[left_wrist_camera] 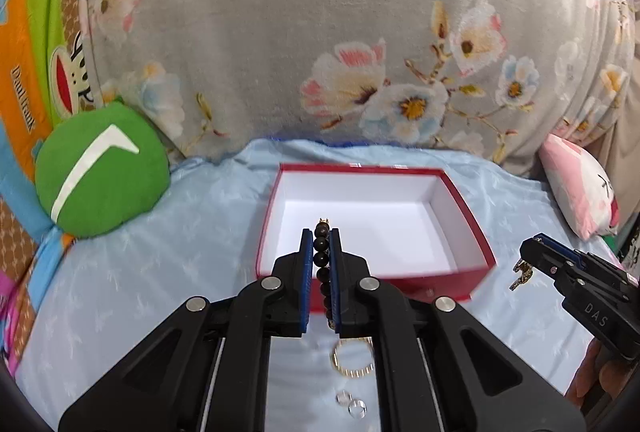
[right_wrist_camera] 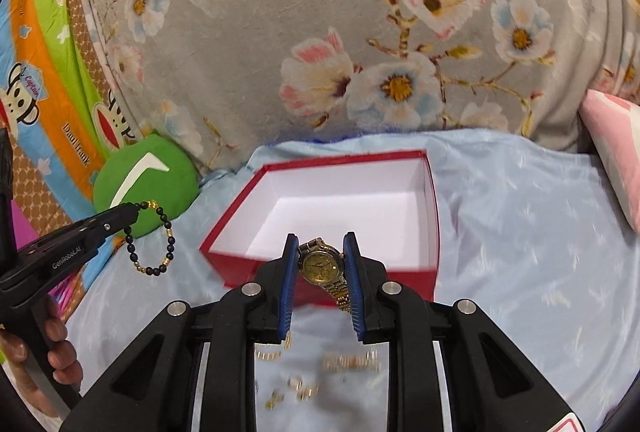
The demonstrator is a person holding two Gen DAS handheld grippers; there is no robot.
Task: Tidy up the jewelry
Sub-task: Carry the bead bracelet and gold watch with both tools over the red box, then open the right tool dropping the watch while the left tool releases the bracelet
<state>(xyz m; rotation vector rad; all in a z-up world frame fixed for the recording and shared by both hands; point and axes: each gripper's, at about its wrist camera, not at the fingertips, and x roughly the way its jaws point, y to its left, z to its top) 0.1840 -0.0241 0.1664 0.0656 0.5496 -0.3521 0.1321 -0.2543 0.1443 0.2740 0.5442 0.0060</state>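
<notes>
An open red box [left_wrist_camera: 448, 278] with a white inside sits on the light blue bed sheet; it also shows in the right wrist view [right_wrist_camera: 430, 216] and looks empty. My left gripper [left_wrist_camera: 321, 236] is shut on a black bead bracelet [left_wrist_camera: 322, 256], held in front of the box's near wall; the bracelet hangs as a loop in the right wrist view [right_wrist_camera: 168, 232]. My right gripper [right_wrist_camera: 320, 244] is shut on a gold watch [right_wrist_camera: 320, 266], just before the box's near wall. The right gripper [left_wrist_camera: 530, 244] shows in the left view with the watch [left_wrist_camera: 520, 276] dangling.
Loose gold rings and small pieces [right_wrist_camera: 348, 362] lie on the sheet below my right gripper. A gold ring [left_wrist_camera: 352, 360] and two clear rings [left_wrist_camera: 352, 404] lie under my left gripper. A green cushion [left_wrist_camera: 100, 167], a grey floral blanket [left_wrist_camera: 320, 31] and a pink pillow [left_wrist_camera: 580, 187] surround the box.
</notes>
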